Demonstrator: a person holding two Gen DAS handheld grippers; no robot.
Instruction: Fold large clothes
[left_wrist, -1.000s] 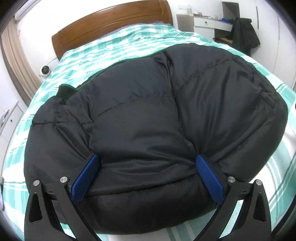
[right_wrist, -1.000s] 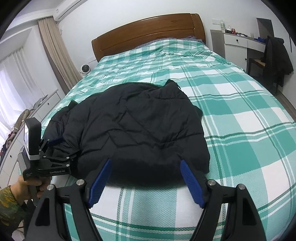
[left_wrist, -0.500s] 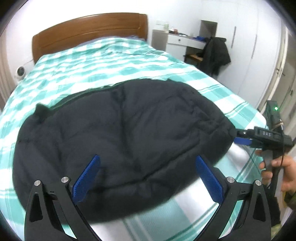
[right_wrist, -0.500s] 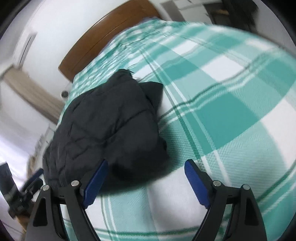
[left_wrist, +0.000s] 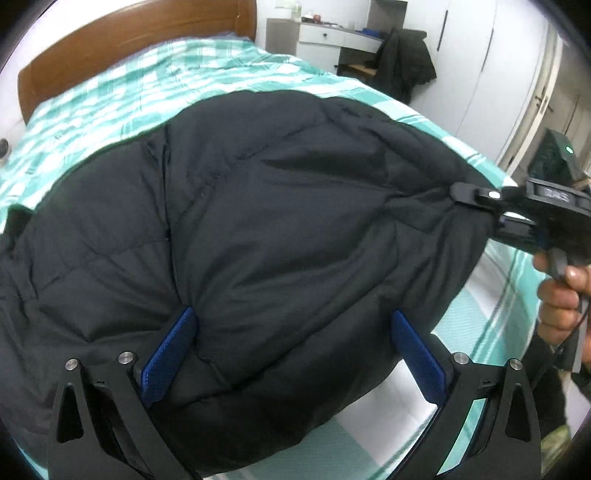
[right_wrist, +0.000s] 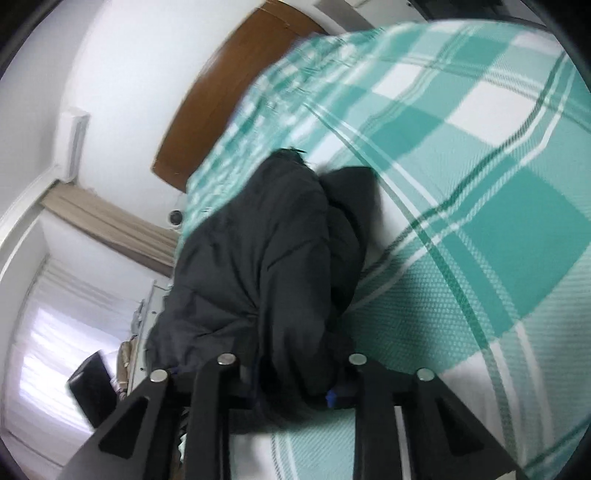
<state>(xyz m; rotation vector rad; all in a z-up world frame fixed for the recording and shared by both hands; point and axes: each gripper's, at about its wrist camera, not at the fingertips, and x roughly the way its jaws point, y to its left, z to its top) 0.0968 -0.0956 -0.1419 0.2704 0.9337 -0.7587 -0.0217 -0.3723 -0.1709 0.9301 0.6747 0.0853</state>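
Now, from the left wrist, the black quilted puffer jacket (left_wrist: 258, 229) lies spread over the green and white checked bed cover (left_wrist: 155, 85). The left gripper (left_wrist: 295, 354) has its jaws wide apart, the blue pads (left_wrist: 168, 356) pressed into the near hem with padding bulging between them, not yet pinched. At the right, the right gripper (left_wrist: 476, 197) bites the jacket's right edge, and the fabric puckers there.

From the right wrist, the jacket (right_wrist: 266, 251) runs away toward the wooden headboard (right_wrist: 221, 96), and the jaws of this gripper (right_wrist: 291, 384) are closed on a bunch of it.

I judge a fold is being prepared: next the left jaws should close on the hem, then both lift together.
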